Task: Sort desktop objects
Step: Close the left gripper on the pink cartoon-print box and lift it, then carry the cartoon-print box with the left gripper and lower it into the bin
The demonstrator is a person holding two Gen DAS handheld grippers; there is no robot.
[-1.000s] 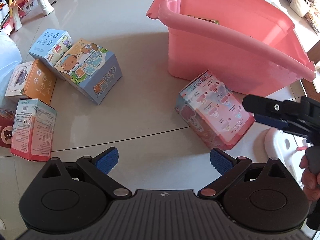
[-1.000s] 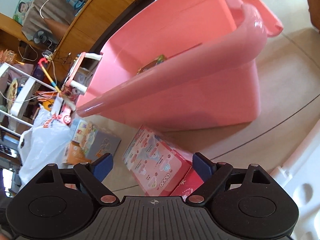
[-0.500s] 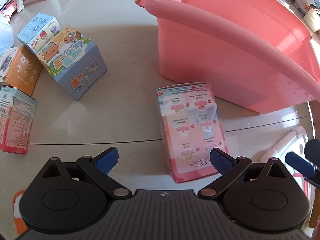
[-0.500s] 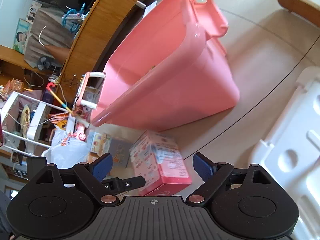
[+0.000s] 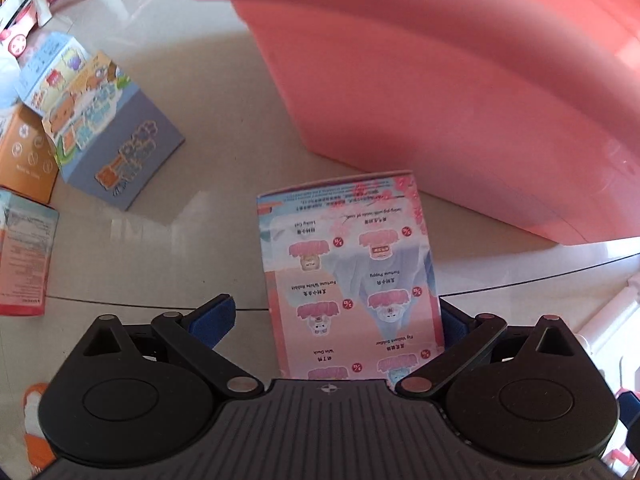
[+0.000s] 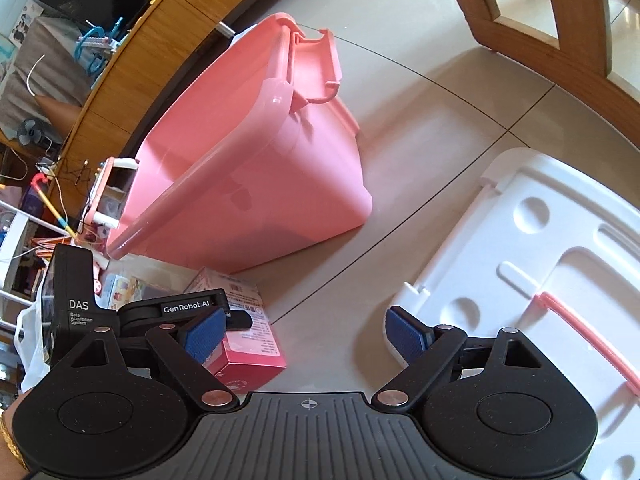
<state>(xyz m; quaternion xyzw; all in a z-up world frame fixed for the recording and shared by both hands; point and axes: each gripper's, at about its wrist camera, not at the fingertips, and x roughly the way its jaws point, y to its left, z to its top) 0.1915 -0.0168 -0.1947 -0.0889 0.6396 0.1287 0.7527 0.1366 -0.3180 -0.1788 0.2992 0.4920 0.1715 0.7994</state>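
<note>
Carton (image 5: 348, 280) btwn tool tips (image 5: 332, 320), before bin (image 5: 460, 100).

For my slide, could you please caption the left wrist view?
Open left hand-held gripper straddling a pink blind box lying on the floor beside the pink bin.

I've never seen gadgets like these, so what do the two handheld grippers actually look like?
Both are black plastic. Each left gripper and right gripper has two linkage arms with metal pivot pins, round side discs, a ribbed grey centre plate and blue textured pads. The left's side reads "GenRobot.AI" and "DAS".
</note>
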